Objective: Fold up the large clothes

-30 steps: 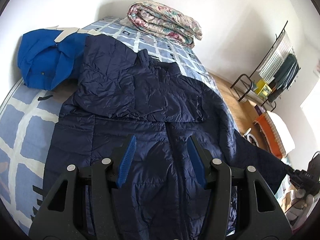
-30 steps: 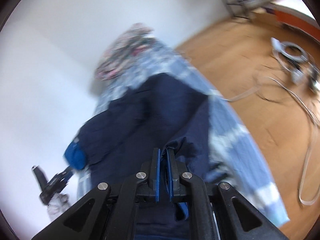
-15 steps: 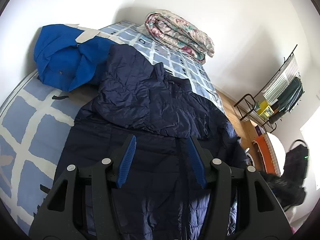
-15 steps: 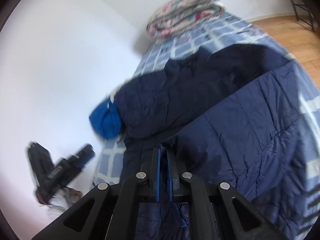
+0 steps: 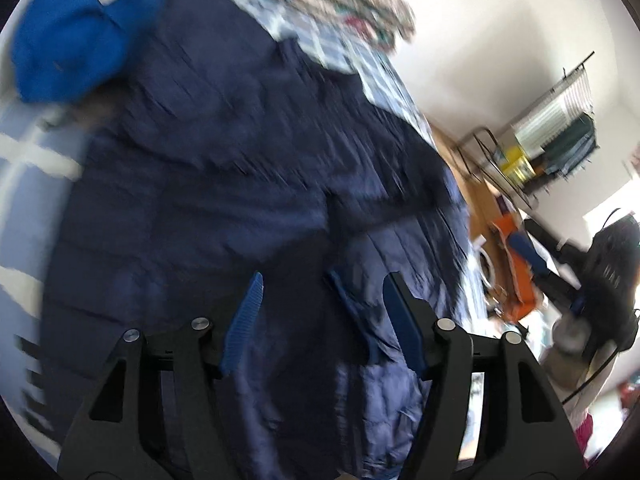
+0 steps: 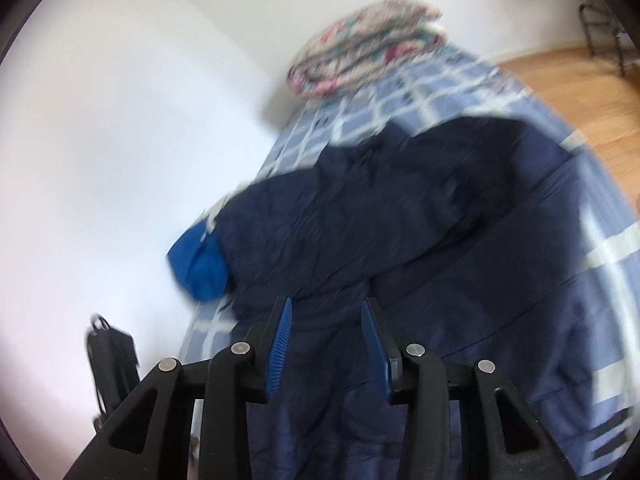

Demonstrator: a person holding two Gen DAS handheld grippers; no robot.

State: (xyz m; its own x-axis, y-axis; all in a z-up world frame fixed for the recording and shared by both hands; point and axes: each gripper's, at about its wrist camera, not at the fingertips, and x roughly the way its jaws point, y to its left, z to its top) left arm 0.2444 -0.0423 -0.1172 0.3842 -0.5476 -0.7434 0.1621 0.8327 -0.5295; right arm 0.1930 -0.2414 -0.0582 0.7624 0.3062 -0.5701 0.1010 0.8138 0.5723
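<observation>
Navy puffer coat (image 6: 400,216) sprawls across checked bed (image 6: 432,88), sleeves folded in at 12 o'clock, lower half unfolded. Right gripper (image 6: 326,328) jaws just opening, empty; left gripper (image 5: 322,308) widening, empty, above hem.

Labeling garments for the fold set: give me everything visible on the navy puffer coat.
The navy puffer coat is dark, quilted and slightly shiny, with stitched channels. It lies spread on the checked bedspread, a sleeve folded across its chest and the right side turned inward over the body. Its left shoulder lies against a bright blue garment. Both tools hover over its lower part, open, gripping nothing.
</observation>
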